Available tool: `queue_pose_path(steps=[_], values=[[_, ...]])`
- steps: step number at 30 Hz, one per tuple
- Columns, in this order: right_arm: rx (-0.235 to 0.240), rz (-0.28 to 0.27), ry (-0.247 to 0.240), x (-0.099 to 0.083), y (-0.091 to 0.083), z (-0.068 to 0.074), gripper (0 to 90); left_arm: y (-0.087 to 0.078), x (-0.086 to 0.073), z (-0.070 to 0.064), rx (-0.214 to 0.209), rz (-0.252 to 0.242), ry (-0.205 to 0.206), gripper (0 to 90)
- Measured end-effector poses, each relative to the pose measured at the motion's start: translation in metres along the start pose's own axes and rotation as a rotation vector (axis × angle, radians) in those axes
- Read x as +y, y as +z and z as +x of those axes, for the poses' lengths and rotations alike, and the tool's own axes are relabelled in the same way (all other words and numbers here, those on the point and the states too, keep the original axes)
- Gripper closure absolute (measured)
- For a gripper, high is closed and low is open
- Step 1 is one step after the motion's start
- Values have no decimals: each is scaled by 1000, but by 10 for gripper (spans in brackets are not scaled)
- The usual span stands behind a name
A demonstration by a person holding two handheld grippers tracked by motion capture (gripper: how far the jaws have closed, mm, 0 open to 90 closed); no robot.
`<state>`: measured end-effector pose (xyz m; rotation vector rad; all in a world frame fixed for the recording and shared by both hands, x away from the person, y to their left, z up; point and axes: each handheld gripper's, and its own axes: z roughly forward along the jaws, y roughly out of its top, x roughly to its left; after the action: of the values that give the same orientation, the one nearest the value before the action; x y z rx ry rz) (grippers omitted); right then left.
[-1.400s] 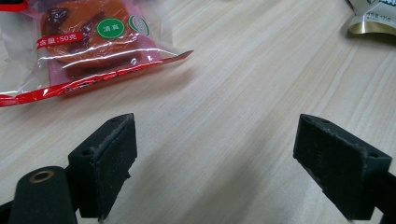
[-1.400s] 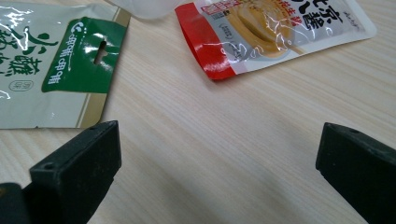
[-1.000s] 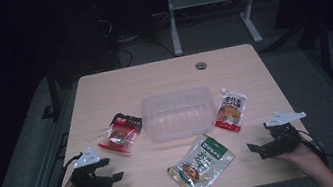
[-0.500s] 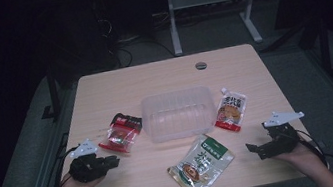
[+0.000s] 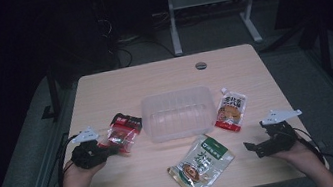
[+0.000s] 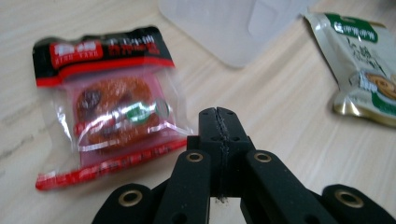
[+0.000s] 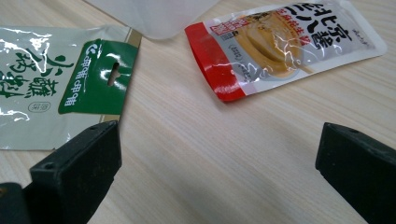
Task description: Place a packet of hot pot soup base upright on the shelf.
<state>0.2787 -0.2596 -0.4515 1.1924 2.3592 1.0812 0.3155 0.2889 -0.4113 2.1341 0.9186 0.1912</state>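
Table (image 5: pixel 118 86) bearing clear tub (image 5: pixel 178 114) at centre. Red pouch (image 6: pixel 107 98) lying flat left of tub: looking light, crinkly, slippery; sealed edge likely best hold. Left gripper (image 6: pixel 218 122) sitting beside pouch, jaws pressed together, empty. Right gripper (image 7: pixel 219 158) gaping wide.

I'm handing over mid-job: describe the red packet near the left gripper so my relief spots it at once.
Start at the clear plastic tub in the middle of the table. Just off its left end lies the red packet, with the left gripper beside it. It alone has a black top band and a see-through window showing reddish food.
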Motion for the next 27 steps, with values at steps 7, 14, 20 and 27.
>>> queue_pose_path(steps=[7,14,20,27], values=[[5,5,-2,0,0,-1,0,21,15,-2,11,13,20,898],[14,13,-6,2,4,0,0,44,26,1,33,33,16,898],[16,12,-5,0,3,-2,0,62,28,6,57,70,-10,898],[13,9,-5,-2,1,-4,0,73,19,6,59,154,15,898]])
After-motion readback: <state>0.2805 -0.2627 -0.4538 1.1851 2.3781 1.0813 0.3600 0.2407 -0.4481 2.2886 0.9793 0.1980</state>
